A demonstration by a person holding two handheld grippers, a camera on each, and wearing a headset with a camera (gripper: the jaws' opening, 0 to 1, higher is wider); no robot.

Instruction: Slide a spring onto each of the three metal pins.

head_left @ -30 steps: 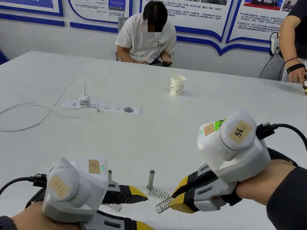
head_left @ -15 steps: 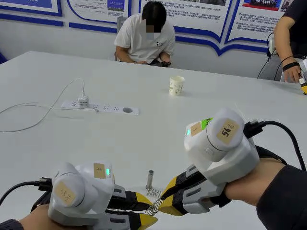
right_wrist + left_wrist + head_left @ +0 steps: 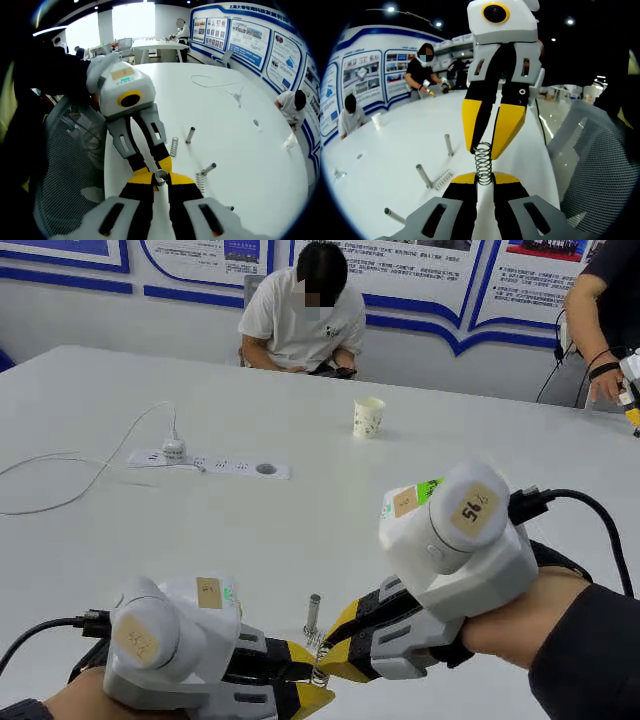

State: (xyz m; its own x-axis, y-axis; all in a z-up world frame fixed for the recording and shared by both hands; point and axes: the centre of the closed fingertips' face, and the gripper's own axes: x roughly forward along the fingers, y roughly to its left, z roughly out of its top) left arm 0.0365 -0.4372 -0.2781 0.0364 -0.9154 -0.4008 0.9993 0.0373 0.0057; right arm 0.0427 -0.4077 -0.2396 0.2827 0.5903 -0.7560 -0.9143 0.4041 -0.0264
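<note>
Since a second ago the two grippers have drawn together: then their yellow tips were apart, with the spring hanging from the right one; now they meet tip to tip just in front of the upright pin point(image 3: 314, 614). The left gripper point(image 3: 481, 180) has its jaws pinched on the near end of the spring point(image 3: 483, 161). The right gripper point(image 3: 484, 150), reaching in from the opposite side, has its jaws closed on the far end, so the coil spans straight between them over the white table point(image 3: 300, 510). In the left gripper view that pin has a loose spring point(image 3: 443, 178) lying at its foot, with a second pin point(image 3: 449, 145) standing beyond it and a third pin point(image 3: 394, 216) nearer the camera. No pin carries a spring yet. In the right gripper view another spring point(image 3: 174, 146) lies flat just beside the third pin. Farther back on the table sit a power strip point(image 3: 215, 466) and a paper cup point(image 3: 368, 417).
</note>
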